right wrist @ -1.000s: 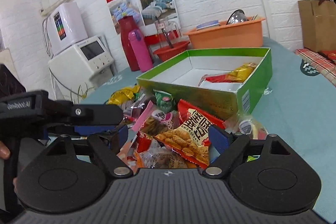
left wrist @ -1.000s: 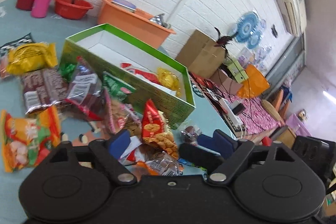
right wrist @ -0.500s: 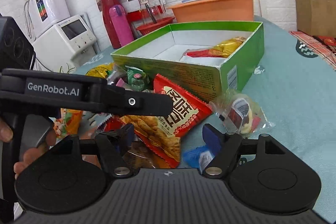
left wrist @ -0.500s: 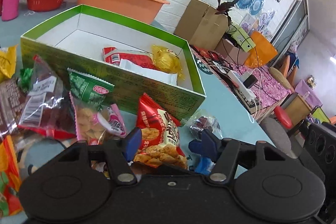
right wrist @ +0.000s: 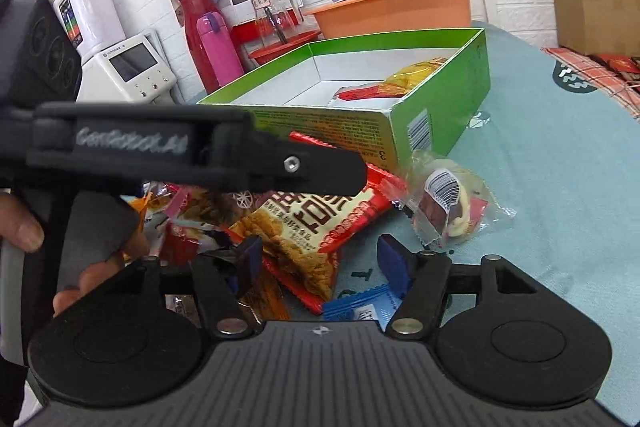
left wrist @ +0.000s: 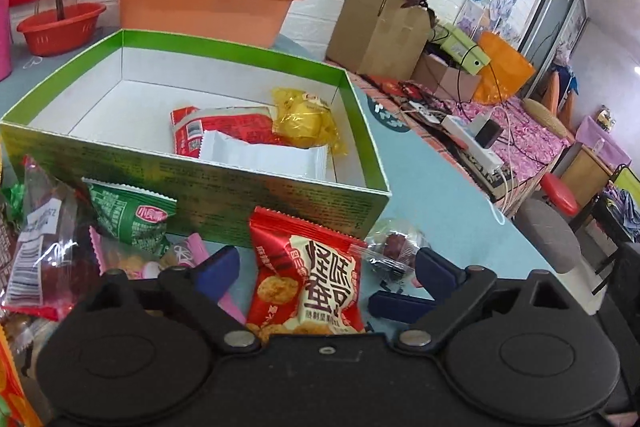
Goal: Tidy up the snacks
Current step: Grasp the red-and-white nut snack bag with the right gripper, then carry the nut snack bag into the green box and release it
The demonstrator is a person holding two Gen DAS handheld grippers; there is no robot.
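A green box [left wrist: 208, 187] [right wrist: 460, 79] with a white inside stands on the teal table and holds a red, a yellow and a white packet. In front of it lies a red cracker packet [left wrist: 316, 275] [right wrist: 320, 215]. My left gripper [left wrist: 326, 267] straddles this packet; its jaws are opening and the pads stay clear of it. My right gripper [right wrist: 322, 259] is open over the packet's lower corner. In the right wrist view the left gripper's black body [right wrist: 200, 155] crosses above the snack pile, held by a hand [right wrist: 24, 231].
A clear-wrapped snack [left wrist: 390, 247] [right wrist: 448, 203] lies right of the red packet, and a blue sachet [right wrist: 360, 307] lies near my right fingers. A green packet [left wrist: 132, 219] and other snacks pile up on the left. An orange tub [left wrist: 204, 7] stands behind the box.
My left gripper swung right from the pile to the red cracker packet, narrowed its jaws, then spread them again. It slid into the right wrist view. The right gripper sank slightly.
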